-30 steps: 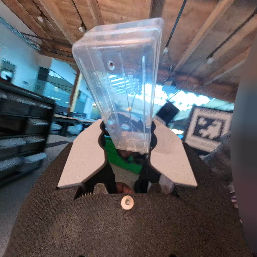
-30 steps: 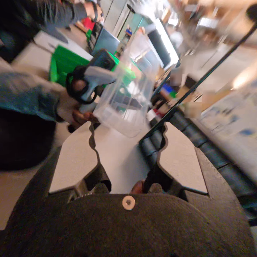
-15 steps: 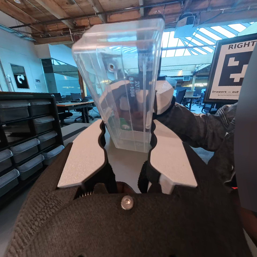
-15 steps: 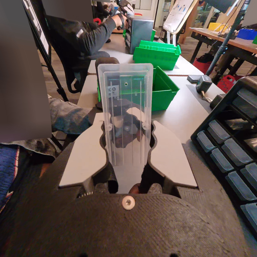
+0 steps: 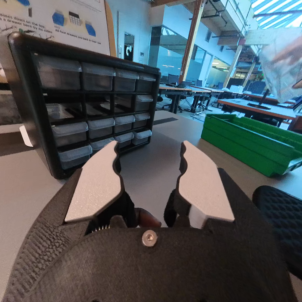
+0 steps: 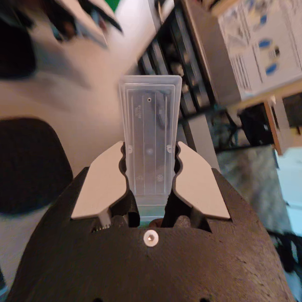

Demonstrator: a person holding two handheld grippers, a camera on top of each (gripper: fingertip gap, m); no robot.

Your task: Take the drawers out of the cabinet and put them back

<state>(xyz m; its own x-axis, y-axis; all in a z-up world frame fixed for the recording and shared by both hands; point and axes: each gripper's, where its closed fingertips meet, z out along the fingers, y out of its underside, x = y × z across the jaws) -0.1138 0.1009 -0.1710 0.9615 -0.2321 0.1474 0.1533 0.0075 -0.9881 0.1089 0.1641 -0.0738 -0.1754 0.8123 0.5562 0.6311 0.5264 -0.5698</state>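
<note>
While the left gripper [image 5: 149,143] hangs over the grey table [image 5: 152,165] with its two pale fingers [image 5: 98,179] spread well apart and nothing between them, the right gripper [image 6: 150,143] is clamped on a clear plastic drawer [image 6: 150,134]. That drawer stands lengthwise between the right gripper's fingers [image 6: 104,184], its long side walls pressed by the wavy inner edges of both, its far end reaching out past the fingertips and its near end sunk deep toward the hinge. Beyond it the right wrist view is heavily blurred; dark rows of the cabinet [image 6: 178,54] cross the upper middle at a slant.

From the left wrist view, the black cabinet [image 5: 85,104] stands upright on the table to the left of and beyond the open gripper, not touching it. Its grid holds clear drawers in most slots, but three slots of the second row [image 5: 91,107] show dark and bare, with only the rightmost of that row filled. A long green bin [image 5: 248,143] lies on the table to the right. At the upper right edge a blurred clear shape [image 5: 281,65] is most likely the held drawer. A printed poster [image 5: 54,21] stands behind the cabinet.
</note>
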